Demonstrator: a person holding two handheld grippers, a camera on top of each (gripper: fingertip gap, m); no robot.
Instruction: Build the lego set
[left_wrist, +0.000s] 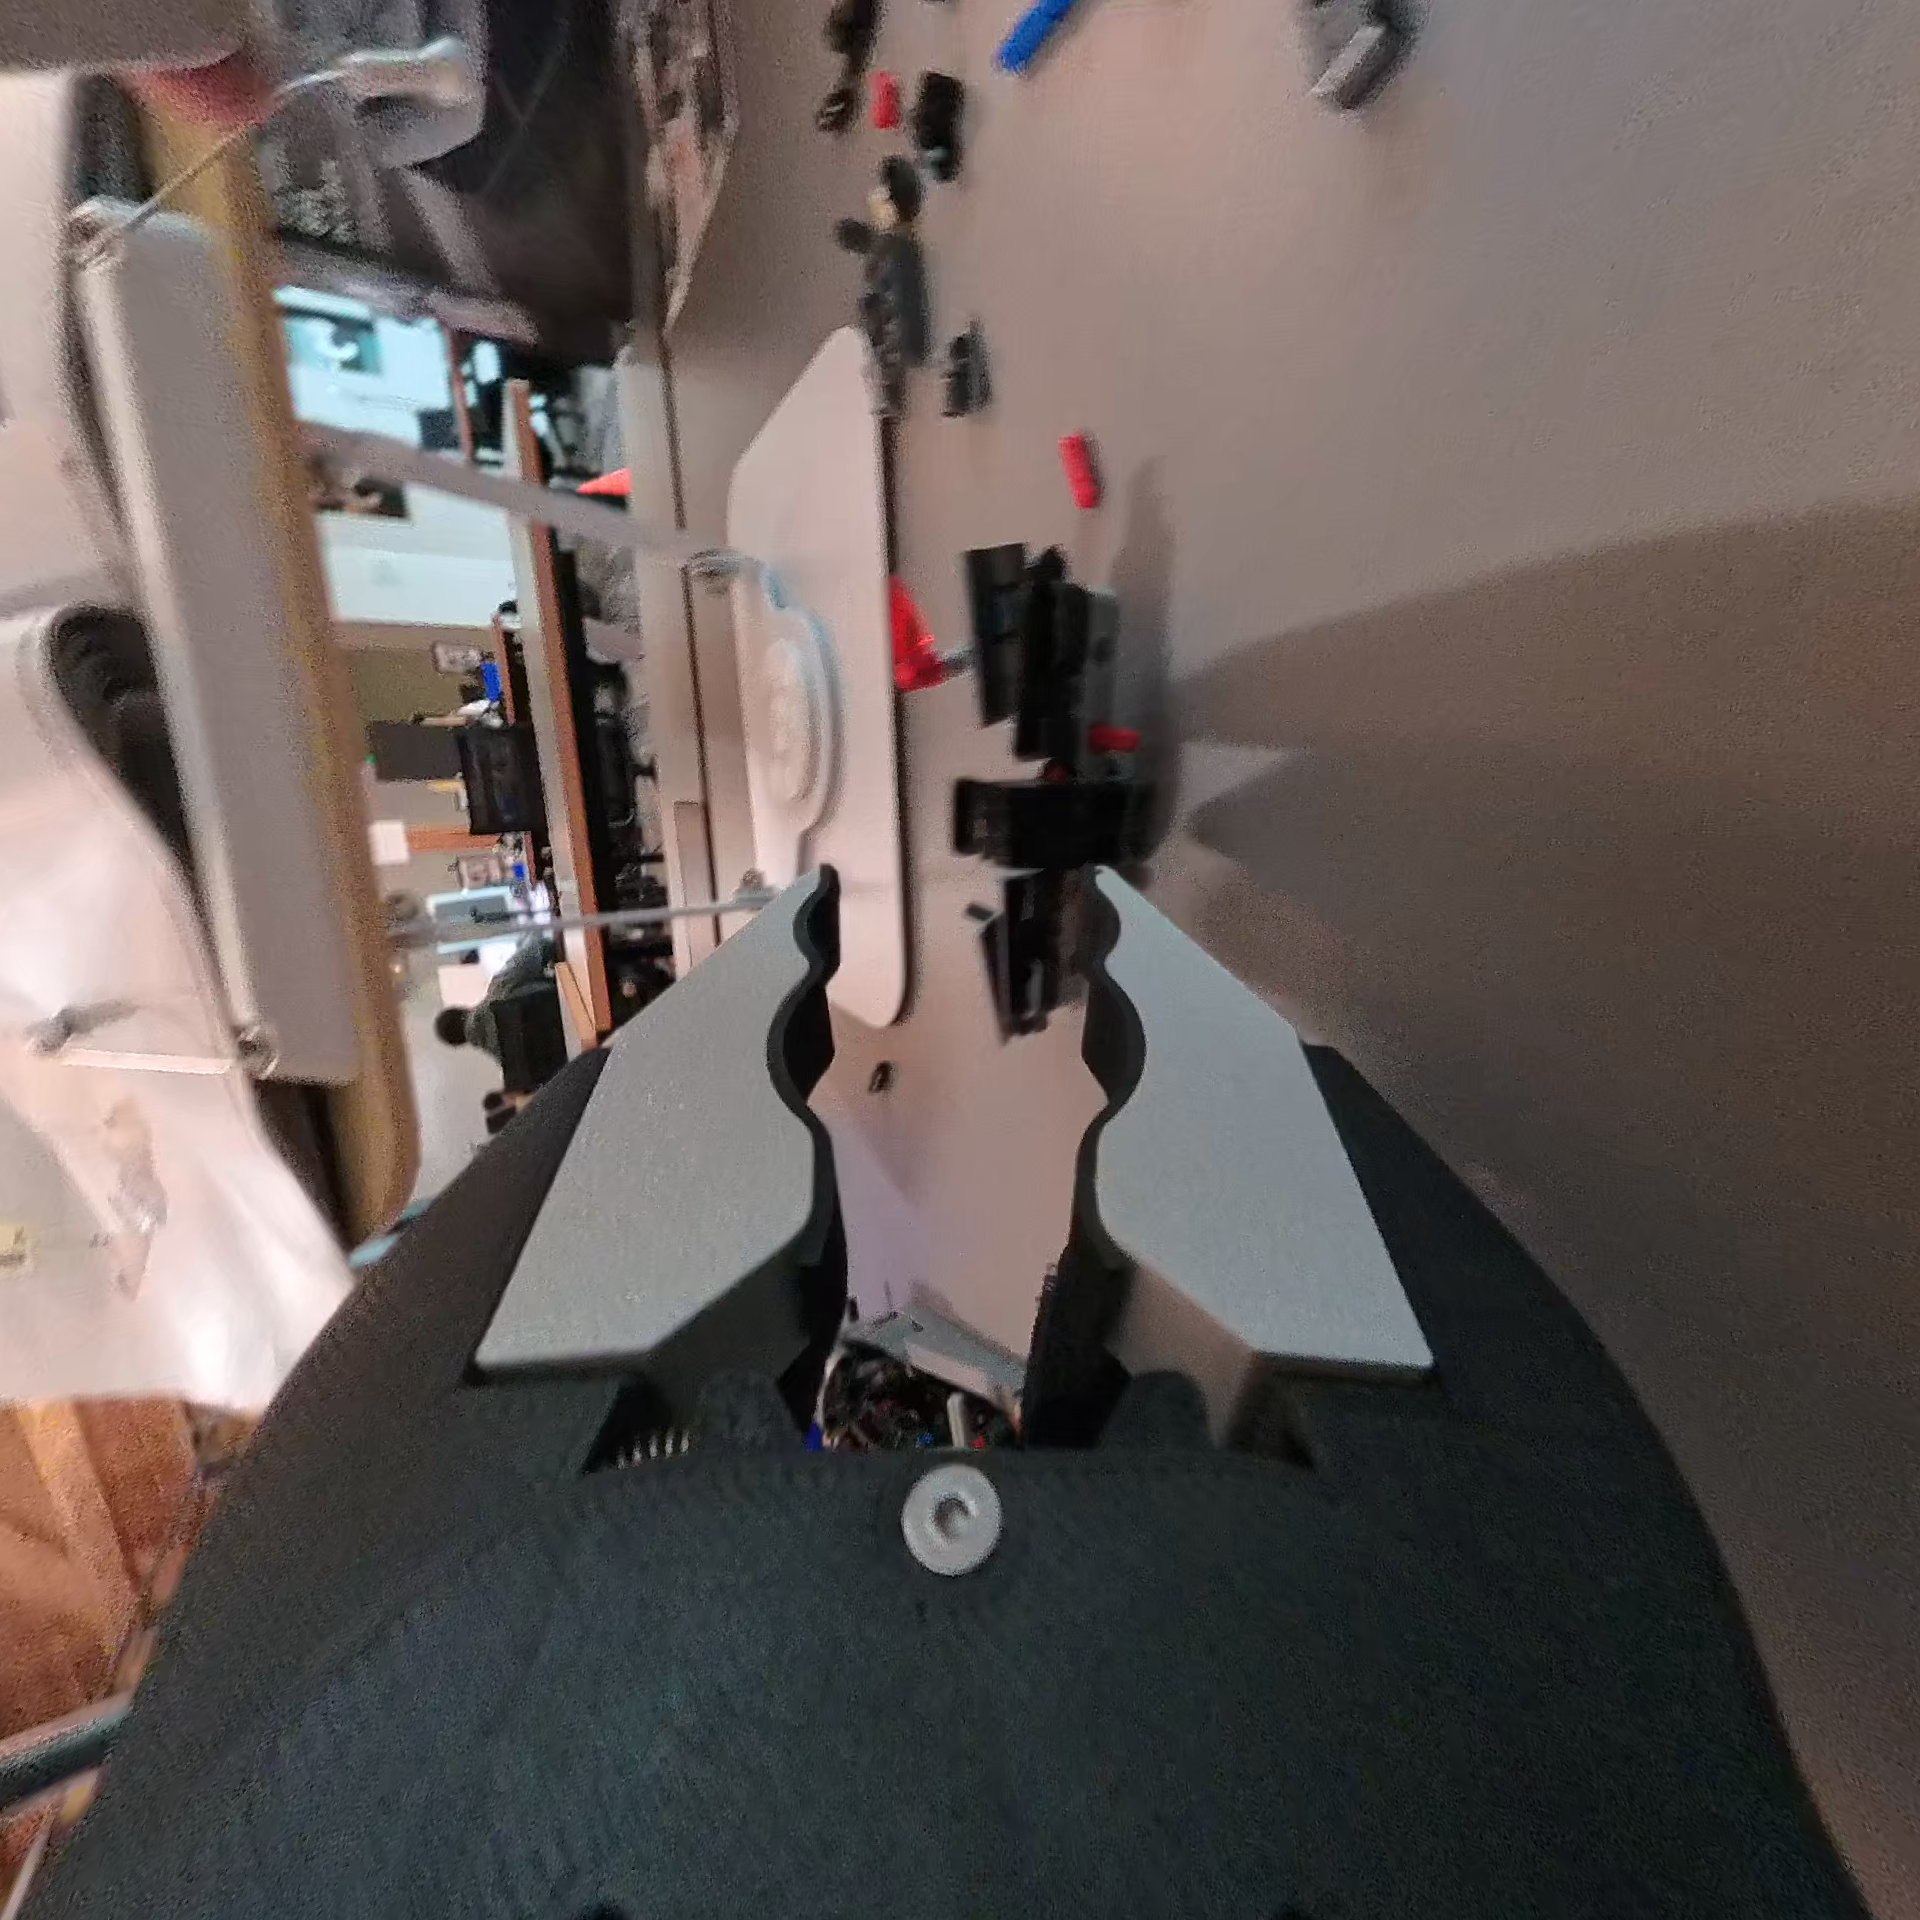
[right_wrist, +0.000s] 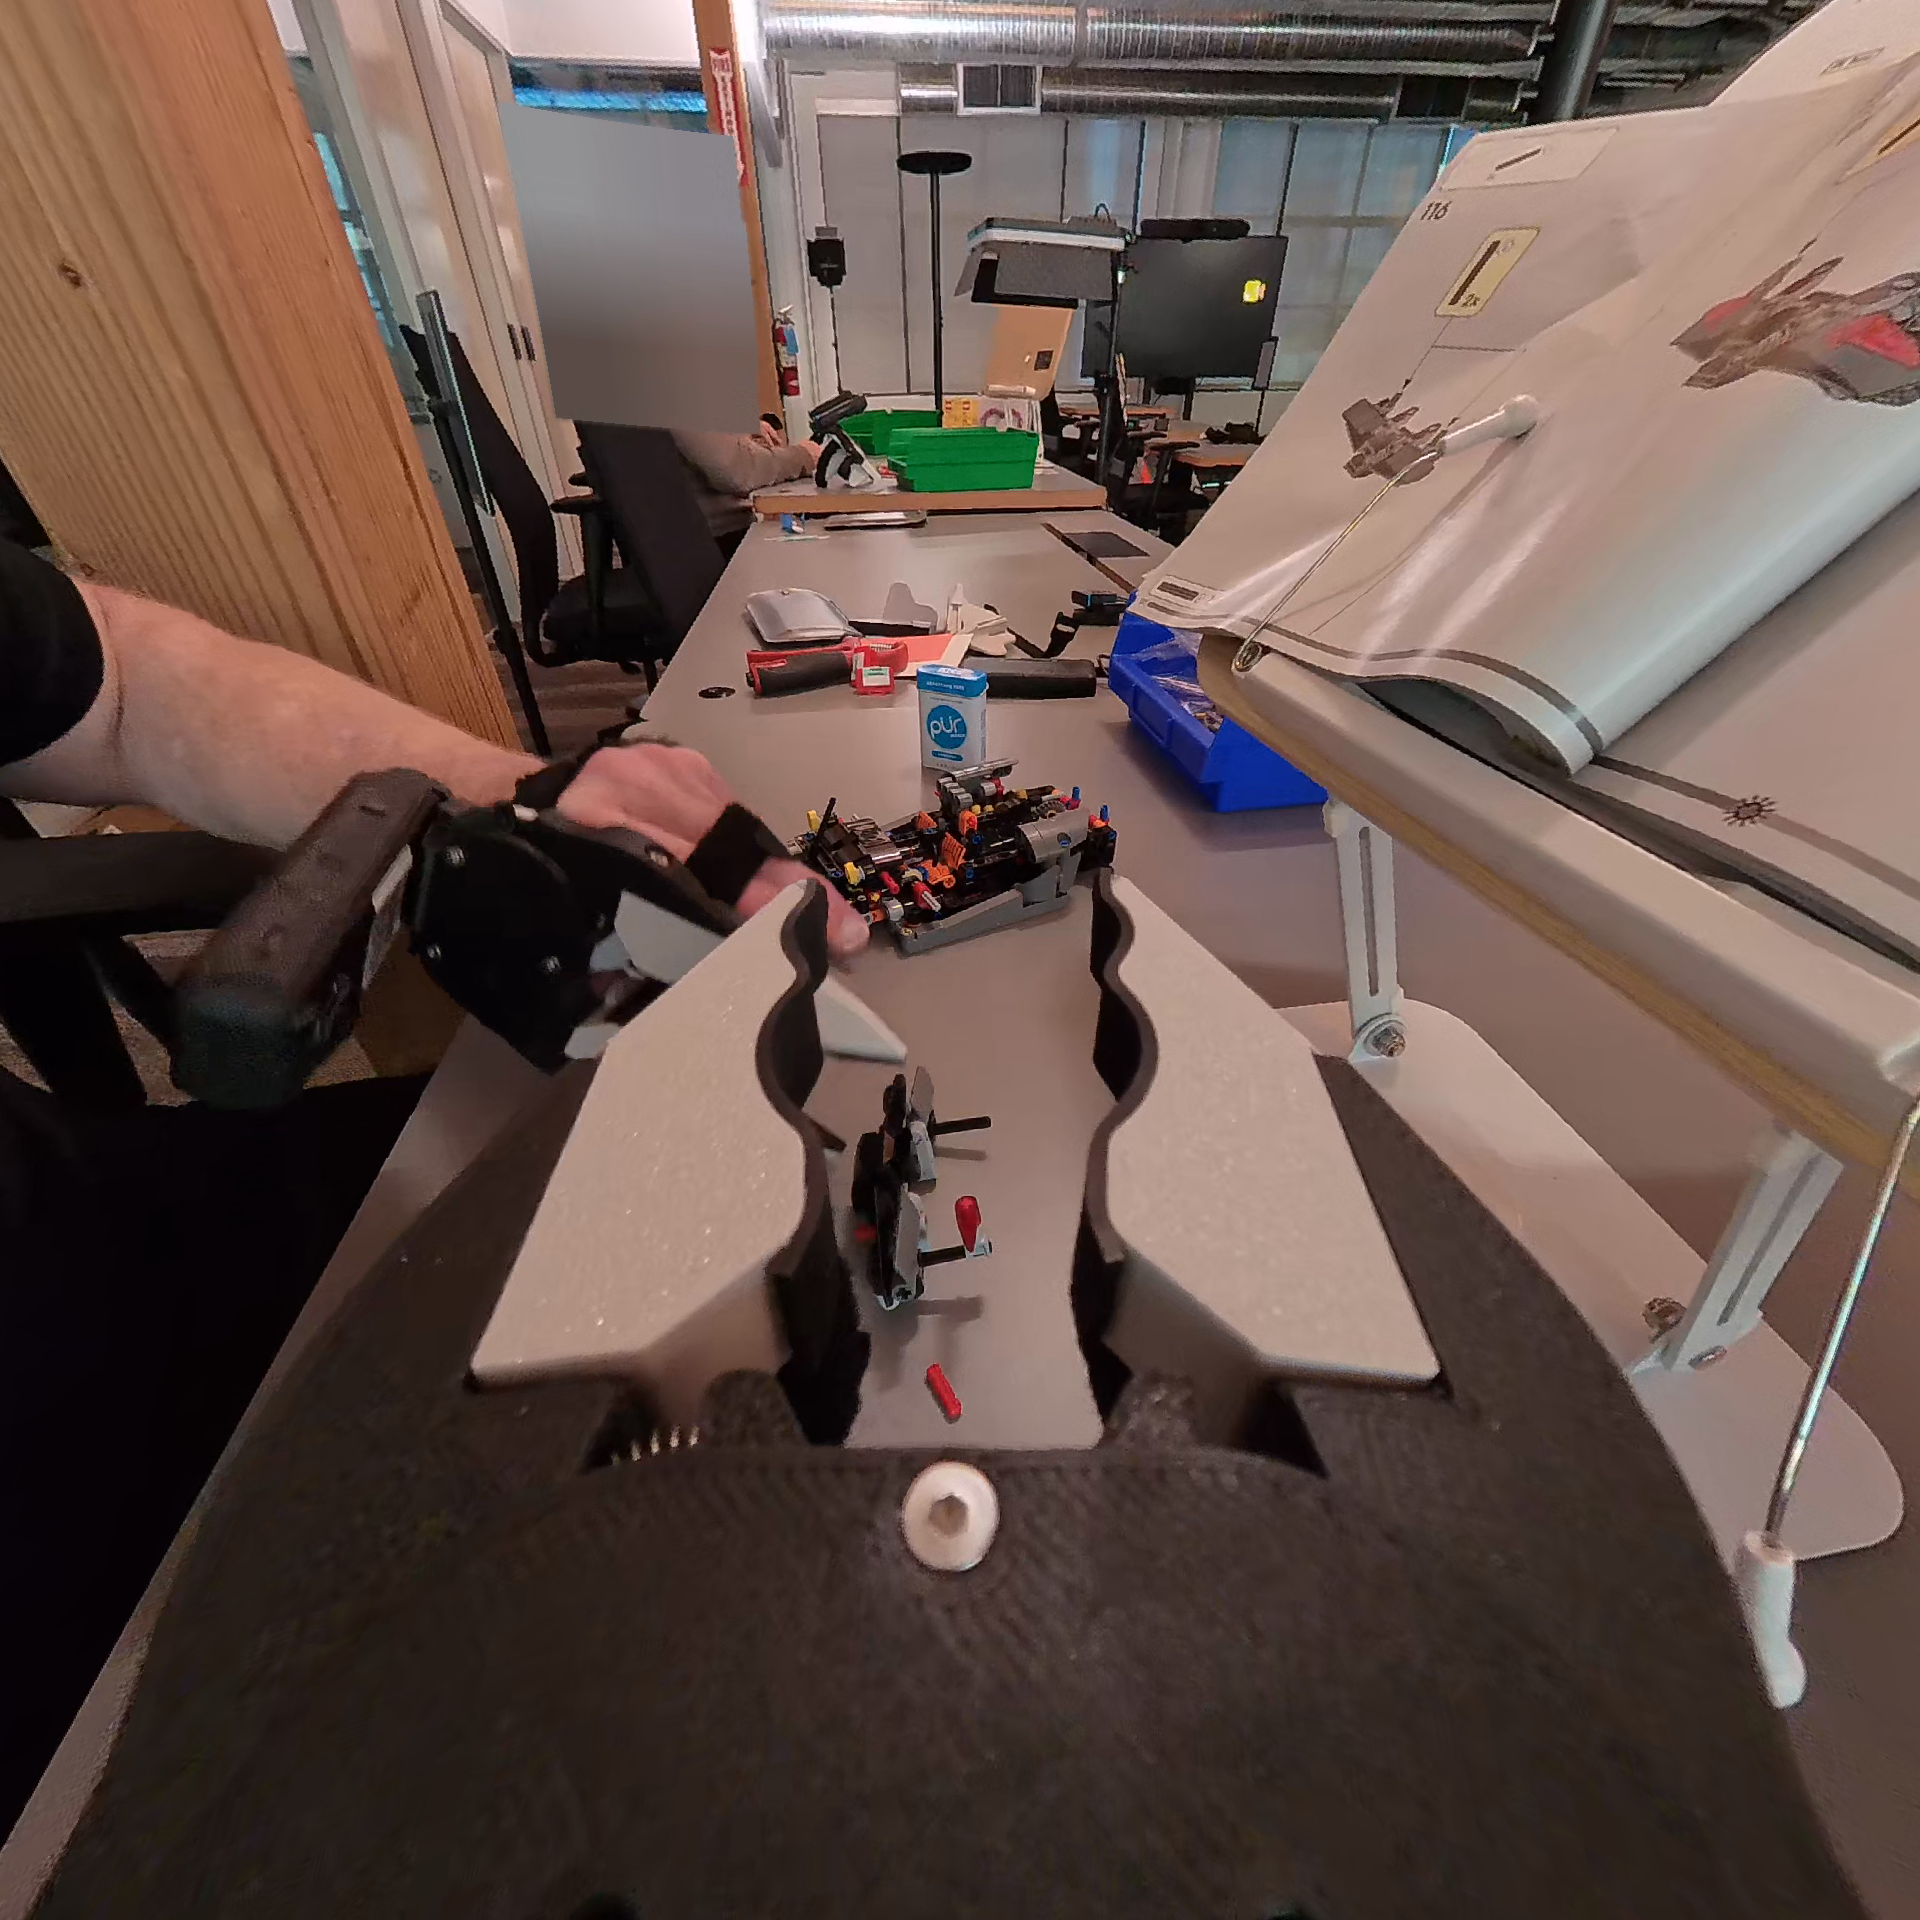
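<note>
In the right wrist view, a small black and grey lego sub-assembly with a red part stands on the grey table, seen between my right gripper's fingers. My right gripper is open and empty above it. A loose red pin lies nearer the camera. The big multicolour lego chassis lies farther back. A hand holds the left gripper, and one of its white fingers points at the sub-assembly. In the blurred, sideways left wrist view, my left gripper is open and empty, just short of the sub-assembly.
An open instruction booklet rests on a tilted stand at the right, whose base plate sits by the sub-assembly. A blue parts bin, a small white and blue box and a red-handled tool lie behind. Loose red and blue pieces lie about. The left gripper's tips are roughly 15 cm from the right gripper's. To the loose red pin: left tips about 9 cm, right tips about 15 cm.
</note>
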